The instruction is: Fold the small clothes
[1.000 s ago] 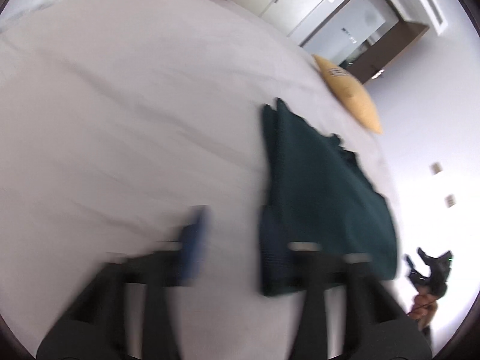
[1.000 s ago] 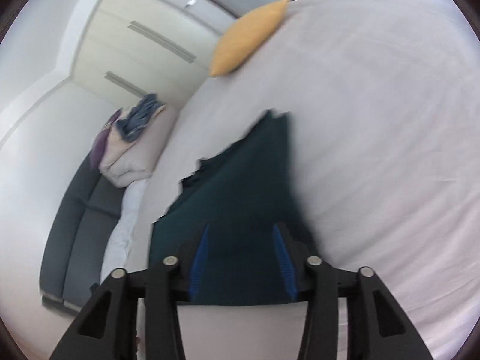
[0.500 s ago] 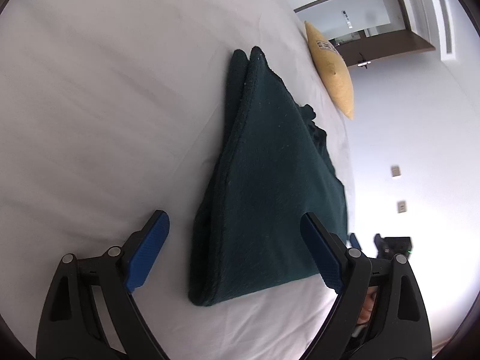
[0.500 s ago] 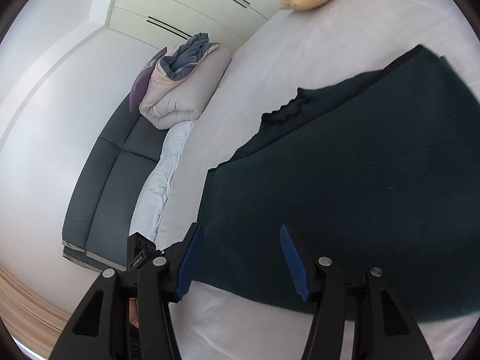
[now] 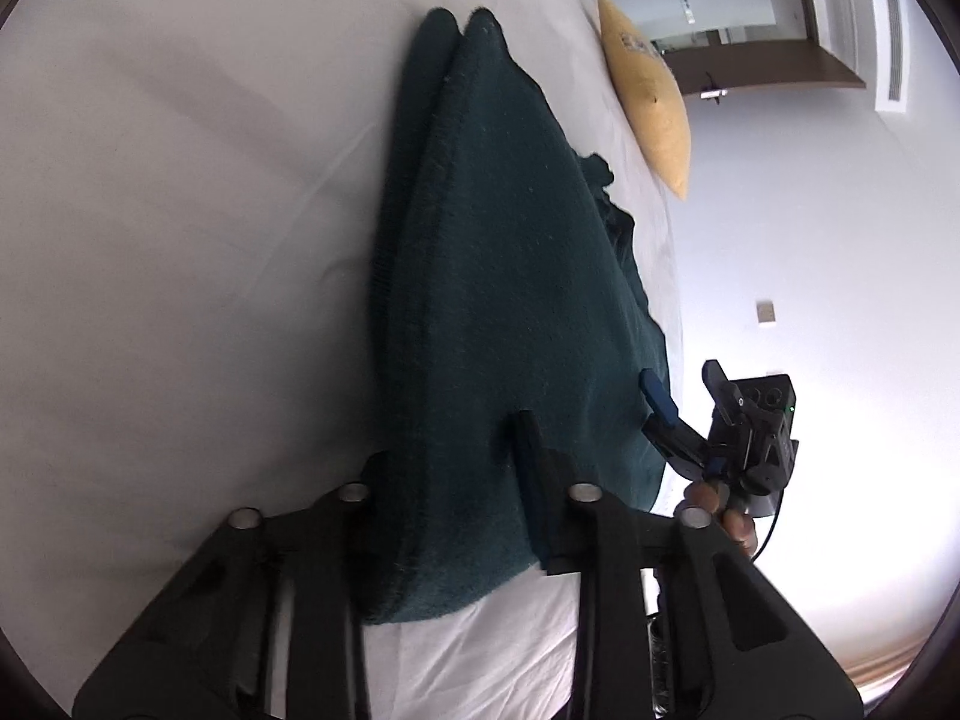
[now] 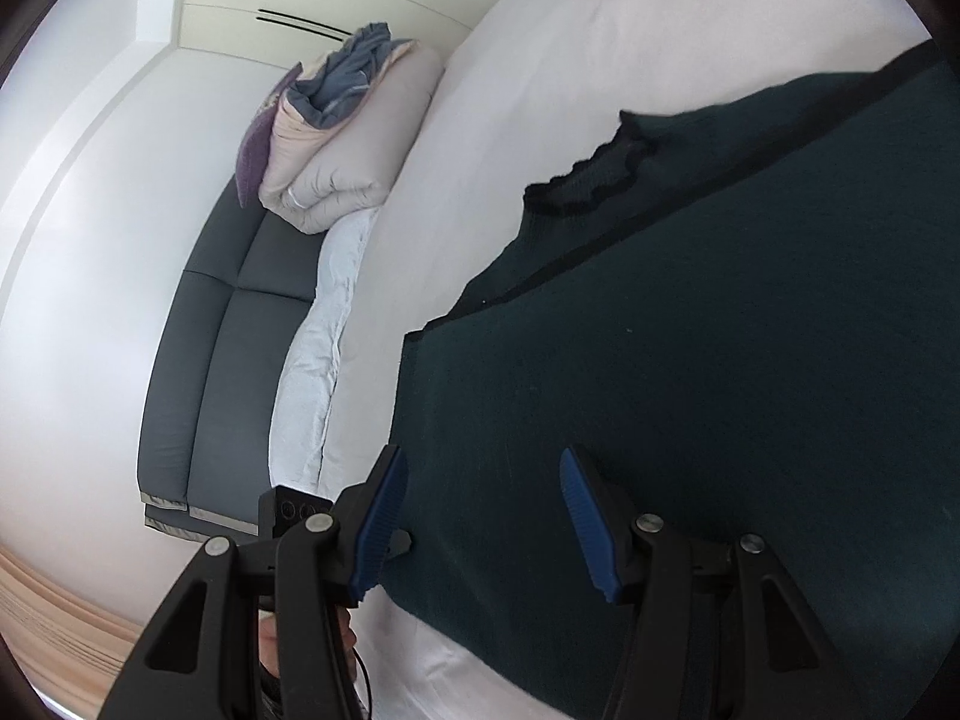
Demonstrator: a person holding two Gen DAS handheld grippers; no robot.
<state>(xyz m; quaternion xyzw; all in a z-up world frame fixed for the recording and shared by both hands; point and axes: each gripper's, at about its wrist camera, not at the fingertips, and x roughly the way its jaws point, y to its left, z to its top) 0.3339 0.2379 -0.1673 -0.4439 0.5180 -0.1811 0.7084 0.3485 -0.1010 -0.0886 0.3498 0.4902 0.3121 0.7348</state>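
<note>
- Nearest the lens in the left wrist view, the left gripper (image 5: 447,462) sat right at the near folded corner of the dark green sweater (image 5: 510,276). Its fingers had the thick folded edge between them, closed down on the cloth, so it looked like it had a grip on that corner.
- The right gripper (image 6: 483,516) was a different story: blue pads spread wide with nothing between them, hovering at the sweater's near hem, no cloth pinched that anyone could see.
- In the left view the right gripper (image 5: 684,408) showed up around 3 o'clock from the left one, at the sweater's other near corner, so each hand was next to its own corner.
- The sweater itself lay flat on the white bed (image 5: 180,210), already doubled over. From the left gripper its long axis ran off toward 12 o'clock, tapering away from the camera.
- From the right gripper, the bulk of the cloth stretched toward 1 to 2 o'clock, with the ruffled collar (image 6: 591,180) up around 12.
- Probably the next fold would carry the near edge away along that long axis, and the right side needed to close on its corner first.
- Farther off, a yellow pillow (image 5: 651,90) lay at the bed's far edge, and a bundled duvet (image 6: 342,144) sat on a grey sofa (image 6: 210,324).
</note>
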